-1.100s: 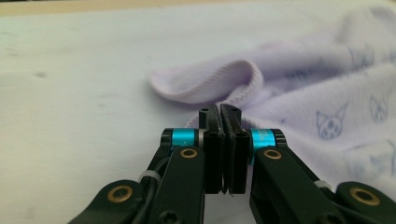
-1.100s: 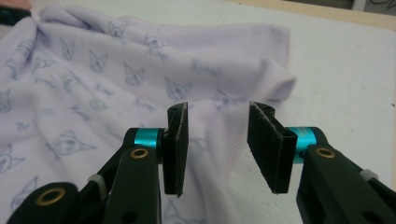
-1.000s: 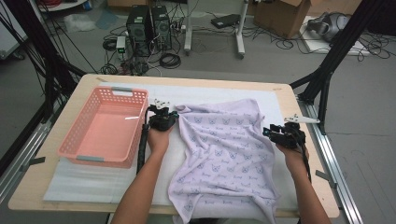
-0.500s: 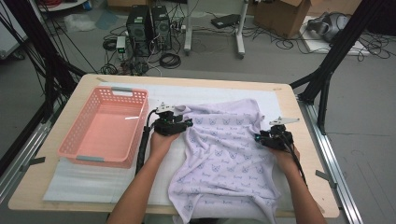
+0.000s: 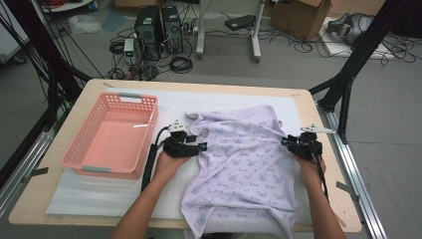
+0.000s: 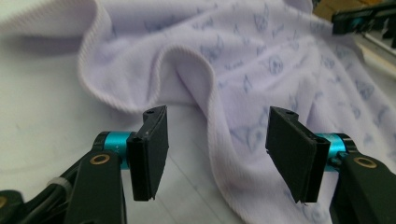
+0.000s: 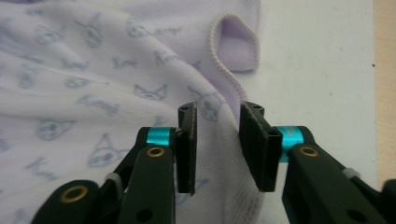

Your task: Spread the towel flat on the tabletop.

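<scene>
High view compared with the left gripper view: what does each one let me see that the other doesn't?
High view alone: the pink basket left of the cloth, the wooden table, both forearms, and the computers and cables on the floor behind.

Left gripper view alone: a close look between the left gripper and its parted jaws, which have just been opening with nothing pressed between them, and the cloth's ribbed hem curling in a fold ahead.

Both: the lilac cat-print cloth on the white mat.

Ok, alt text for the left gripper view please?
The left claw stands open just above the white table cover, its jaws having just been opening, with the ribbed edge of a lavender printed cloth lying between them.
</scene>
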A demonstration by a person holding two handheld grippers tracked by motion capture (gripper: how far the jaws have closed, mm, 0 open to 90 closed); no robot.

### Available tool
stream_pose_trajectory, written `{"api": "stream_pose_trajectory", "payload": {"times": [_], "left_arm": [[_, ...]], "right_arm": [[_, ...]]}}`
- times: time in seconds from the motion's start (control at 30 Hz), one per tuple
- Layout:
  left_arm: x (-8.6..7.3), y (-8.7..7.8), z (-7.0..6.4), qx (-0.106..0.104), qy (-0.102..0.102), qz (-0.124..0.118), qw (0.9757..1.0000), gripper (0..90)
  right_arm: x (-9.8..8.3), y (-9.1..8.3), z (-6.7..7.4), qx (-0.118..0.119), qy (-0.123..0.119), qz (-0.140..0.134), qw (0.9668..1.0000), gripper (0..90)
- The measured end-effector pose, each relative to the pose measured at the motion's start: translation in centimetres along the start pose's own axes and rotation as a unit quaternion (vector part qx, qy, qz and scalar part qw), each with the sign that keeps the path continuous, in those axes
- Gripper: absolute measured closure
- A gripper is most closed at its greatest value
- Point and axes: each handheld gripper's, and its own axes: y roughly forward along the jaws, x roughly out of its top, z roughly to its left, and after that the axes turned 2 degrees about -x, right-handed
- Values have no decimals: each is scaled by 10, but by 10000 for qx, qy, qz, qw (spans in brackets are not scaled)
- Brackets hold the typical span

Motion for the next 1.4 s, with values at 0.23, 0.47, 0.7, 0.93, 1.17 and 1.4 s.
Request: {"api": "stream_pose_trajectory", "payload": {"times": [0.23,0.47,0.7,0.93,1.17,1.4], "left_arm": [[-3,8,-12,105,251,255,9993,385],[-2,15,-24,591,812,599,9931,576],[2,-1,4,1389,48,-17,9903,855],[2,-10,23,1757,-282,-280,9836,854],[7,-5,26,1708,-332,-366,9841,855],[15,1,36,1434,-380,-799,9857,856]], "right_arm": [[-6,-24,18,694,-350,-73,9969,609],[-14,-34,32,928,-677,-135,9933,599],[-15,-41,23,757,-479,-250,9957,595],[-23,-29,20,623,-380,229,9971,523],[-20,-10,30,507,-935,585,9926,862],[-5,5,-4,-113,-362,-74,9993,866]]}}
